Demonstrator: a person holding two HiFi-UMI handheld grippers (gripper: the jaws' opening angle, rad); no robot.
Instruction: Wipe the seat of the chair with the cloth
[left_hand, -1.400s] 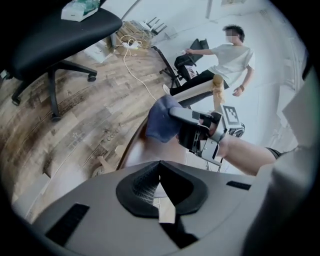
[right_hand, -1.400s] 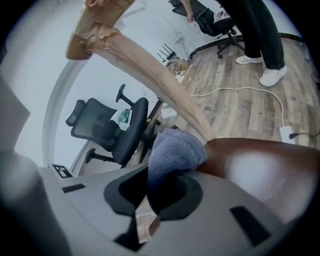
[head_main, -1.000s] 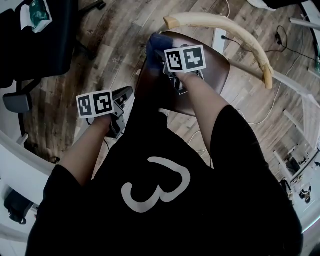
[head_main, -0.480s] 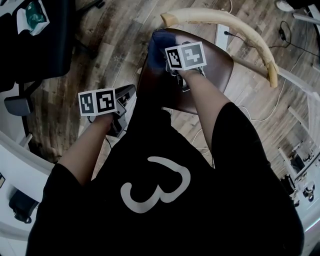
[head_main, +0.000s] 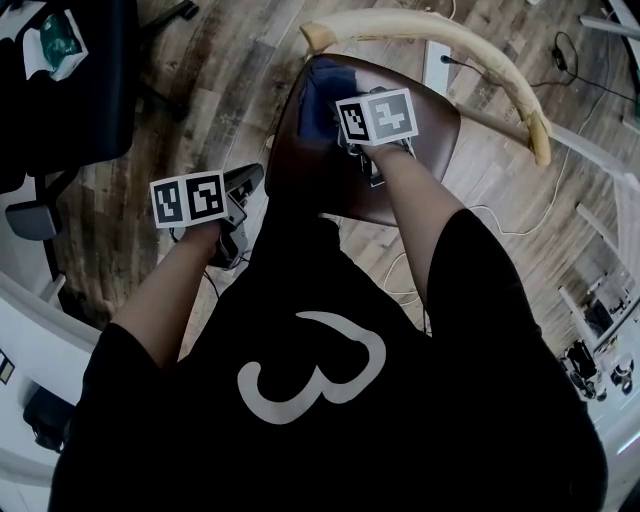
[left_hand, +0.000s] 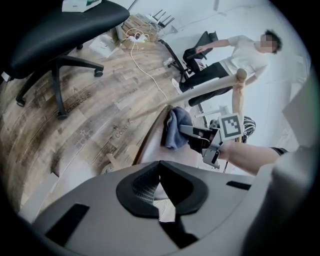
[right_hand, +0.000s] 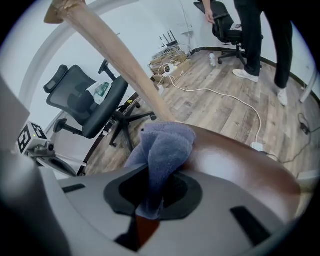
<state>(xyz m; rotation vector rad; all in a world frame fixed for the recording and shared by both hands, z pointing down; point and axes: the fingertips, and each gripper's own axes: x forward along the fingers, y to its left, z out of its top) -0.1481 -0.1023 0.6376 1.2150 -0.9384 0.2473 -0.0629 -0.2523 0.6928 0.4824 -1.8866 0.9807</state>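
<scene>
The right gripper (right_hand: 150, 202) is clamped on the blue cloth (right_hand: 167, 142) — the cloth bunches just ahead of its jaws, pressed on the brown seat (right_hand: 235, 165). The left gripper (left_hand: 159, 195) is closed with nothing in it.

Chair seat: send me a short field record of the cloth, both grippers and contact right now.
Cloth: blue cloth, bunched, lying on the brown seat near its back-left corner, below the wooden backrest rail
Right gripper: shut on the cloth, over the seat
Left gripper: jaws look together, nothing between them, off the seat's left side, above the floor
</scene>
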